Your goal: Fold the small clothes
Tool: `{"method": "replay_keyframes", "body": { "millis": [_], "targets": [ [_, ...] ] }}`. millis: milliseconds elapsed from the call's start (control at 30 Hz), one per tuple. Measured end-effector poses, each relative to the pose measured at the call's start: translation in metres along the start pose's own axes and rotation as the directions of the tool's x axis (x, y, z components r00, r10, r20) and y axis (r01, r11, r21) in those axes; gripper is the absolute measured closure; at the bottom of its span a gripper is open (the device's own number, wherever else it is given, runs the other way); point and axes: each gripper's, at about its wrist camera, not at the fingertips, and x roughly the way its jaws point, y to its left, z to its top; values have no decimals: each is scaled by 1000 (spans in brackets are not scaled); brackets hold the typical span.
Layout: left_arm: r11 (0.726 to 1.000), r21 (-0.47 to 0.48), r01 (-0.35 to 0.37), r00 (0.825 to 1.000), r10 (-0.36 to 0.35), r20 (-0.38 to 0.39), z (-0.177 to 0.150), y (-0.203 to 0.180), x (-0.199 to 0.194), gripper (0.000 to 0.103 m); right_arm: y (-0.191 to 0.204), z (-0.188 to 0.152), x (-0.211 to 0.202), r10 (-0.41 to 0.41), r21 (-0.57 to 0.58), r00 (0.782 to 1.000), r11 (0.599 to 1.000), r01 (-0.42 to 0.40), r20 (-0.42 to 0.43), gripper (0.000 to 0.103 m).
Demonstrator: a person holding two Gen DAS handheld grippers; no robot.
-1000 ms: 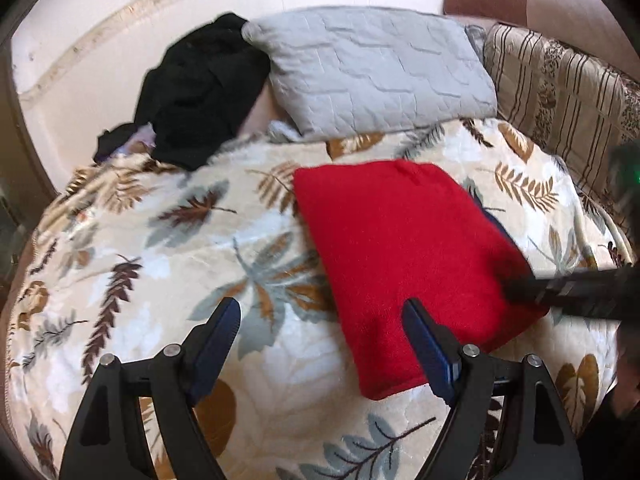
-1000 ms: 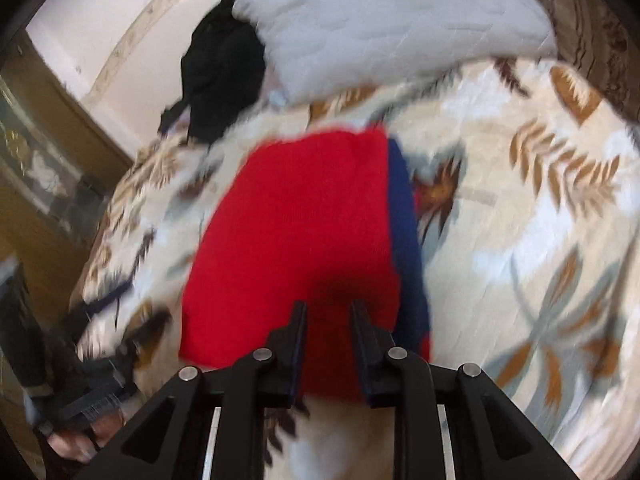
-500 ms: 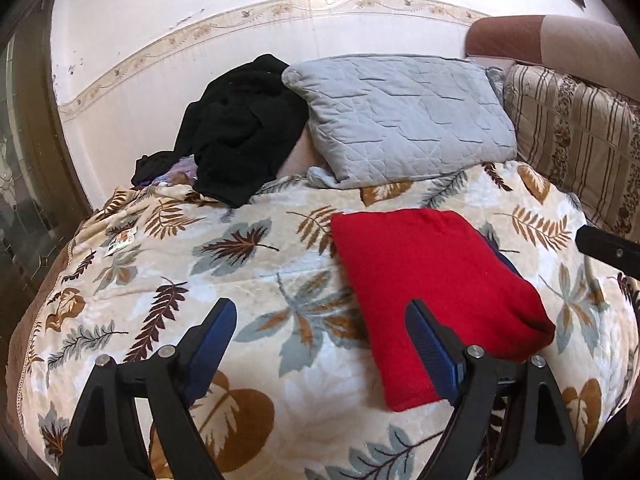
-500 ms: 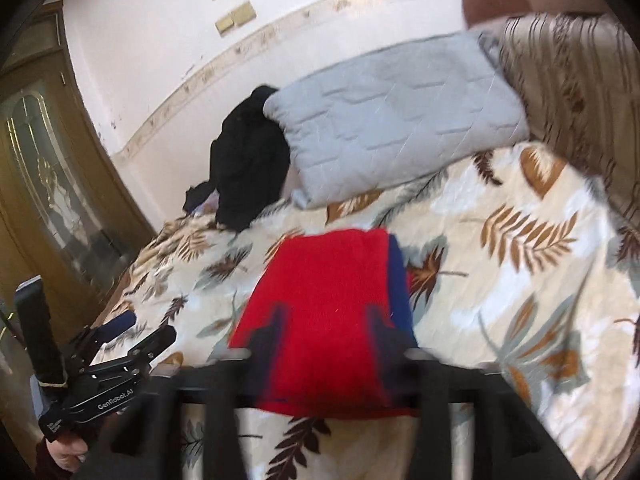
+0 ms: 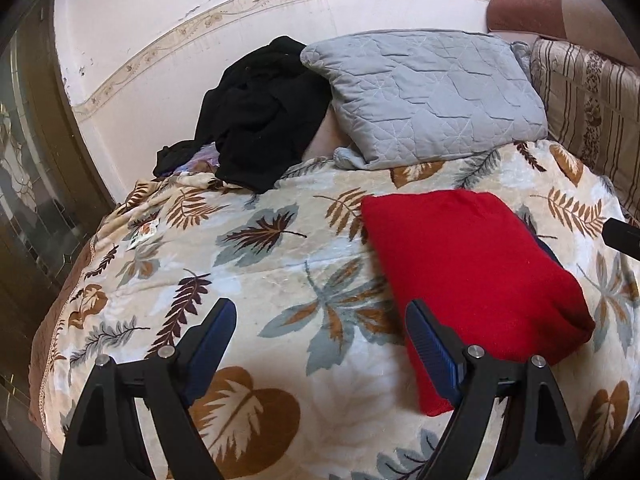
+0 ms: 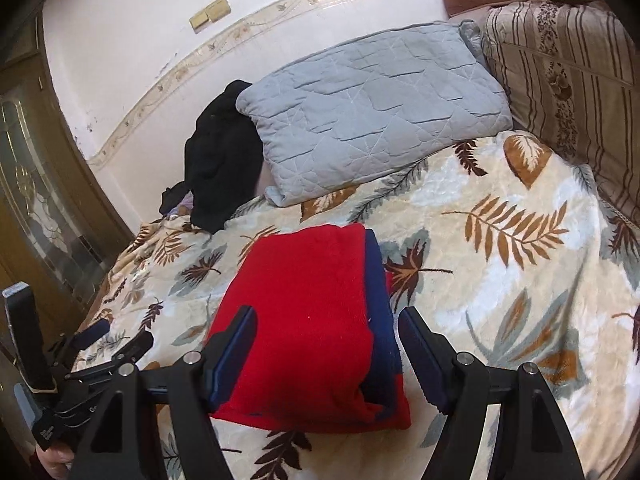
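A red garment (image 5: pixel 472 276) with a navy blue panel lies folded into a rectangle on the leaf-patterned blanket (image 5: pixel 280 264). In the right wrist view the red garment (image 6: pixel 308 312) shows its blue strip (image 6: pixel 378 280) along the right side. My left gripper (image 5: pixel 320 340) is open and empty, raised above the blanket just left of the garment. My right gripper (image 6: pixel 328 340) is open and empty, raised above the garment's near end. The left gripper also shows in the right wrist view (image 6: pixel 108 340) at lower left.
A grey quilted pillow (image 5: pixel 428 92) and a heap of black clothes (image 5: pixel 260 116) lie at the head of the bed by the wall. A striped cushion (image 5: pixel 592 108) stands at the right. A glazed wooden door (image 6: pixel 36 200) is at the left.
My right gripper has opened, let go of the garment's near edge and drawn back upward. My left gripper has also drawn back and up. The folded garment stays flat.
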Motion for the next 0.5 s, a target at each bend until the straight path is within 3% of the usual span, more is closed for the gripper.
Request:
{"method": "replay_keyframes", "body": {
  "millis": [500],
  "targets": [
    [998,-57,-15,1000,16,8,2,16,2,16,5,1,-6,9,-23,999,1000,-8,33,26]
  ]
}}
